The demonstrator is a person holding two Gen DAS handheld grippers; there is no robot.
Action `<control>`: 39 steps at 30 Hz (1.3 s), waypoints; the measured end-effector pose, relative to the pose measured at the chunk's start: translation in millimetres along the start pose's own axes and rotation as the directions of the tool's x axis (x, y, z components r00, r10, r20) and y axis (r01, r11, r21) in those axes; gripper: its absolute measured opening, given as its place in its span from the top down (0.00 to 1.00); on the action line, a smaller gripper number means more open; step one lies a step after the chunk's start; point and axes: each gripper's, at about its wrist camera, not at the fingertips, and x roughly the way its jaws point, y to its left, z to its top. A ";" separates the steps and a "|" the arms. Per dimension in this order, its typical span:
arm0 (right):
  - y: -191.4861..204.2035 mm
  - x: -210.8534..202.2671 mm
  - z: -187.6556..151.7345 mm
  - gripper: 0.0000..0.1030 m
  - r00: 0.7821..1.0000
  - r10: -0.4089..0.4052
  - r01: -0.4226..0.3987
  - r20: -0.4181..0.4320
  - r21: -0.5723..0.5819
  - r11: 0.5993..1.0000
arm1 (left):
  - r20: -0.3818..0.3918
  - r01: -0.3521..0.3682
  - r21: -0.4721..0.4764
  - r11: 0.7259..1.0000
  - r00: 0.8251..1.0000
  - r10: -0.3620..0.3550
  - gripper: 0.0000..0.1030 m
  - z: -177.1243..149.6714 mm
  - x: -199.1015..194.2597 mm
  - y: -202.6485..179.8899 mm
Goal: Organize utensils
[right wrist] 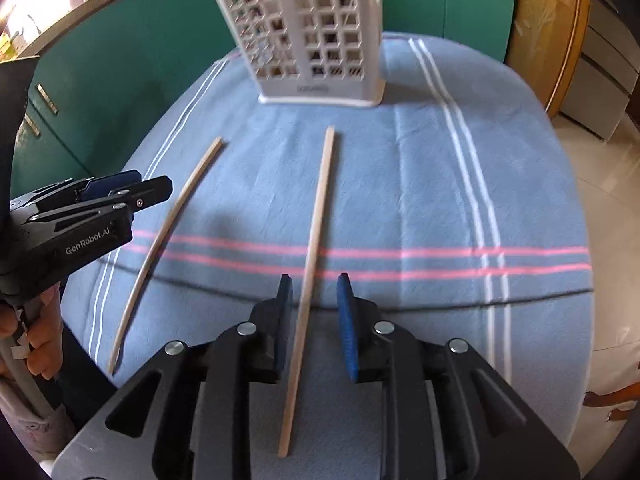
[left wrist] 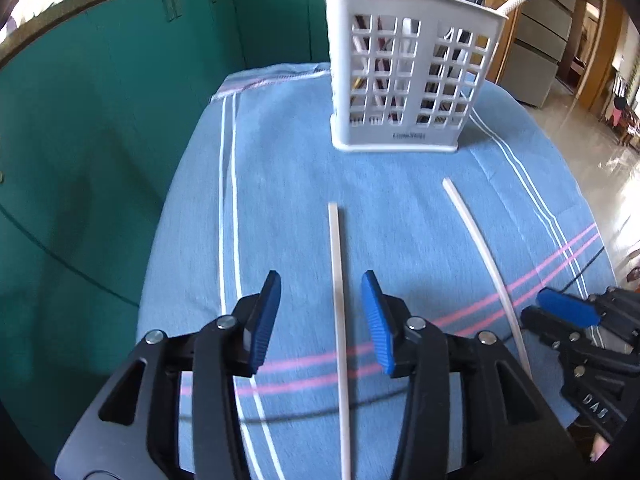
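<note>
Both hand-held grippers tilt steeply down over the surface: the left hand-held gripper (left wrist: 322,320) and right hand-held gripper (right wrist: 314,324) each stand parted, astride 1 chopstick without gripping it. The 2 chopsticks (right wrist: 316,236) (right wrist: 168,228) lie side by side, apart, on the blue striped cloth (right wrist: 400,184). Beyond them stands 1 white utensil caddy (left wrist: 404,80) holding more utensils.

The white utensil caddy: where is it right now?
In both wrist views the white utensil caddy stands upright at the far end of the blue striped cloth, beyond the two loose chopsticks.
</note>
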 end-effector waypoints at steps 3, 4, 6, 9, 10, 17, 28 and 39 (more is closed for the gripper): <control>-6.4 -2.7 20.2 0.78 0.999 -0.035 0.034 0.032 0.031 0.999 | 0.044 -0.018 0.016 1.000 0.999 0.017 0.59 26.2 -5.5 0.8; -8.0 -5.0 24.6 0.78 0.998 -0.042 0.040 0.048 0.041 0.998 | 0.082 -0.017 0.019 1.000 0.997 0.015 0.57 35.3 -12.2 0.9; -11.7 -12.9 34.2 0.78 0.993 -0.057 0.050 0.106 0.067 0.997 | 0.153 0.000 0.029 1.000 0.988 -0.004 0.52 47.6 -23.7 -0.5; -13.6 -17.6 45.3 0.72 0.981 -0.069 0.054 0.180 0.088 0.995 | 0.263 0.021 0.054 0.998 0.964 -0.034 0.49 54.7 -32.8 -3.1; -12.7 -14.2 48.2 0.69 0.980 -0.083 0.067 0.184 0.089 0.994 | 0.282 0.029 0.064 0.998 0.958 -0.046 0.49 53.3 -31.0 -4.5; -13.3 26.7 59.2 0.67 0.988 -0.107 0.097 0.114 0.089 0.991 | 0.258 0.065 0.100 0.993 0.962 -0.089 0.49 47.0 -7.6 -8.4; -13.4 76.1 90.8 0.67 0.998 -0.061 0.061 0.004 0.056 0.997 | 0.215 0.039 0.060 0.997 0.975 -0.052 0.49 49.5 12.2 3.7; -19.1 73.2 89.3 0.92 0.998 -0.066 0.066 -0.002 0.050 0.997 | 0.167 0.039 0.050 0.998 0.985 -0.047 0.49 50.6 32.2 6.7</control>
